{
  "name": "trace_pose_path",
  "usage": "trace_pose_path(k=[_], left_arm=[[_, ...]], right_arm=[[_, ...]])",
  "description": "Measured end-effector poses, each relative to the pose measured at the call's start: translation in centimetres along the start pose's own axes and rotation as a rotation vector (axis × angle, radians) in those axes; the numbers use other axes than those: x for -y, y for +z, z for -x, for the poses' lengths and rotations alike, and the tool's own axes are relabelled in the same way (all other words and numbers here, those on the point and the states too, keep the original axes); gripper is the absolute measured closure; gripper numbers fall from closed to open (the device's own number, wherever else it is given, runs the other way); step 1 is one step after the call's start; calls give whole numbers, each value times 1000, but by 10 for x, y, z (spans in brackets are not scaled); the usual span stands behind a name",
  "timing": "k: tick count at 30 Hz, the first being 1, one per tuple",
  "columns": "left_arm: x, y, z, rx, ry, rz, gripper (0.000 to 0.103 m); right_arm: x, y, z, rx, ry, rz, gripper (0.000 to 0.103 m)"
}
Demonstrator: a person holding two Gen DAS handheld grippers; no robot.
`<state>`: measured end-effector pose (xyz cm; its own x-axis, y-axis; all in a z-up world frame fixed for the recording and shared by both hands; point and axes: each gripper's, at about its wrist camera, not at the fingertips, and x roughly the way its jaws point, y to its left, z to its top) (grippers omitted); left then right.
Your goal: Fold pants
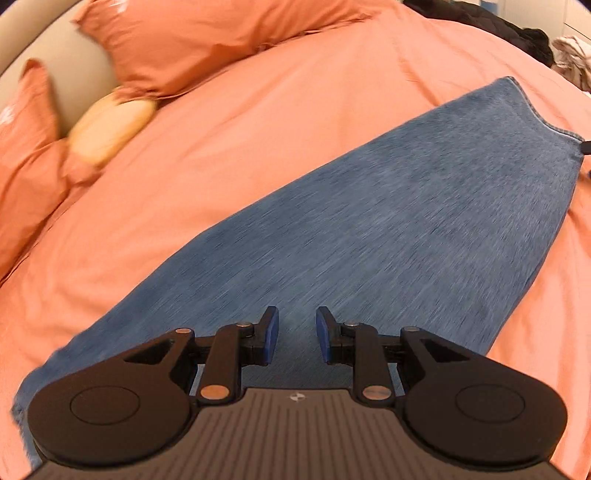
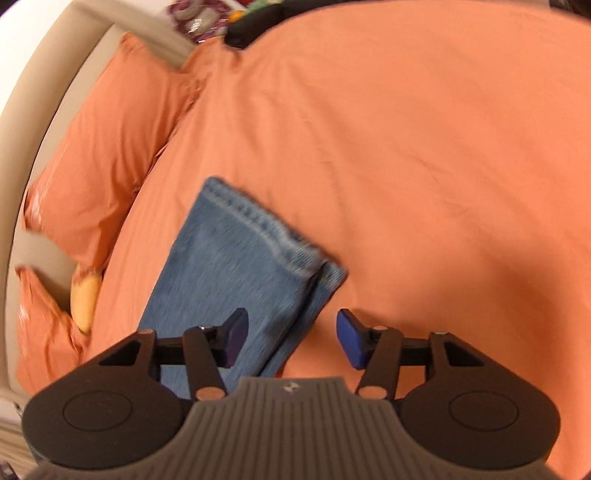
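Blue denim pants [image 1: 369, 229] lie flat on the orange bed cover, the legs stacked and stretching from lower left to a hem at the upper right. My left gripper [image 1: 297, 336] is open and empty just above the pants' near part. In the right wrist view the leg hems [image 2: 243, 258] lie one on the other, the lower one sticking out to the right. My right gripper [image 2: 291, 339] is open wide and empty over the hem end, its left finger above the denim and its right finger above the cover.
The orange bed cover [image 2: 424, 147] fills both views. Orange pillows [image 1: 207, 40] and a yellow cushion [image 1: 110, 127] sit by the beige headboard [image 2: 55, 85]. Dark clothing [image 1: 517, 29] and other laundry lie at the bed's far edge.
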<state>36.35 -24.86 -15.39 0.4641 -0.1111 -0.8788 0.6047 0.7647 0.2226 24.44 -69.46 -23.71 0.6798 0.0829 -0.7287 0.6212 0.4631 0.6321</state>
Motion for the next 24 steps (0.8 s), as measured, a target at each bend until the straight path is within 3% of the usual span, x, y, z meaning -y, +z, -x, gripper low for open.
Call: trace_pose_path(k=[4,9,13,17,24], left_arm=[[14,23,-18,21,-40,-20,74],[27,44,-38,49,-71,-40,74],[32,57,-48,56,-90,-38,74],[34,73,-54,69,-93,-66,74],[32,111,-97,47,-26,-84,86]], right_arm=[[25,7,-19,-12,76,-63,56],[41,6,-35,7,141,-112,76],[48,5,-38,23,177,-132,81],[34,7,-26,41,159,-53,89],[-19,9,13,111,127,172,91]])
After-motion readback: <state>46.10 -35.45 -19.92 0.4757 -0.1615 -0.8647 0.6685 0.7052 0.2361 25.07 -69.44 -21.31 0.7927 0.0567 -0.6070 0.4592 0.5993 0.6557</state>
